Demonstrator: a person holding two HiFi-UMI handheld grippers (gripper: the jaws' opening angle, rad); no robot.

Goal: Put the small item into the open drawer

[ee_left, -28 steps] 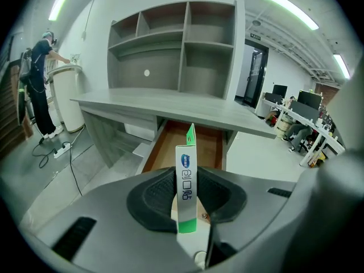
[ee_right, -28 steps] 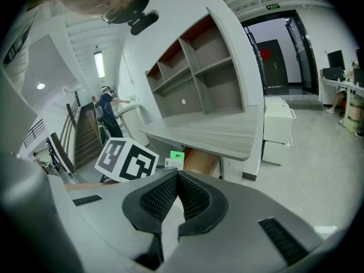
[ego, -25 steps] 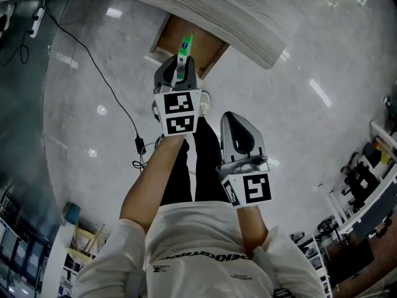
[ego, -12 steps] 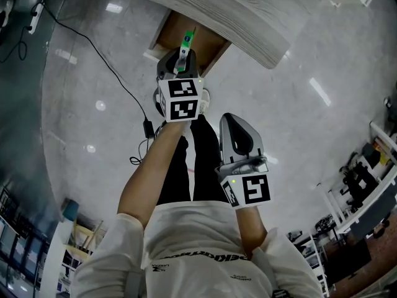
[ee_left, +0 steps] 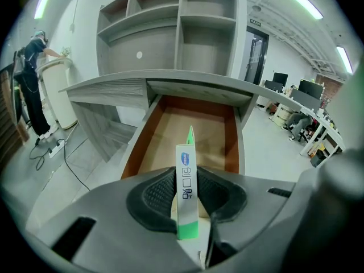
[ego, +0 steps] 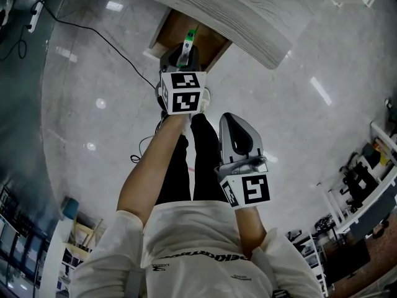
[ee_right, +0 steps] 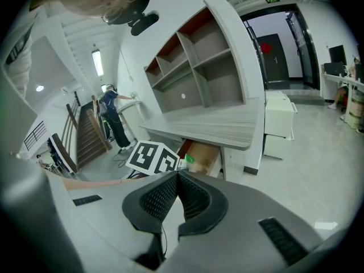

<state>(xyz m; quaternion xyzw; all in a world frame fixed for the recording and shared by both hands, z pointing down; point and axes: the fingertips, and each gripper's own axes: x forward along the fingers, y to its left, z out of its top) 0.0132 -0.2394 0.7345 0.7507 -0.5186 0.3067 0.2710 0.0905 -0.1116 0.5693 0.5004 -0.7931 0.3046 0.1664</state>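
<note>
The left hand-held gripper [ee_left: 186,178] is closed on a slim white packet with green ends and blue print [ee_left: 186,193]. Its two black ribbed pads [ee_left: 159,195] press the packet's flat sides, and the packet stands on edge between them (the print cannot be read). The packet's pointed green tip sticks out past the jaws towards the open drawer with the brown wooden inside [ee_left: 205,118]. In the head view the left hand-held gripper [ego: 184,53] hangs over the drawer's front edge, with the packet [ego: 188,41] above the drawer [ego: 209,42] and not lying in it.

The drawer stands pulled out from under the curved grey wood-grain table [ee_left: 108,87], which carries a grey shelf unit [ee_left: 182,33].

The right hand-held gripper [ee_right: 177,175] has its jaws together at the tips with nothing between them. In the head view it [ego: 234,124] sits nearer the person's body, apart from the drawer. A black cable [ego: 93,58] runs across the glossy grey floor [ego: 298,135].
</note>
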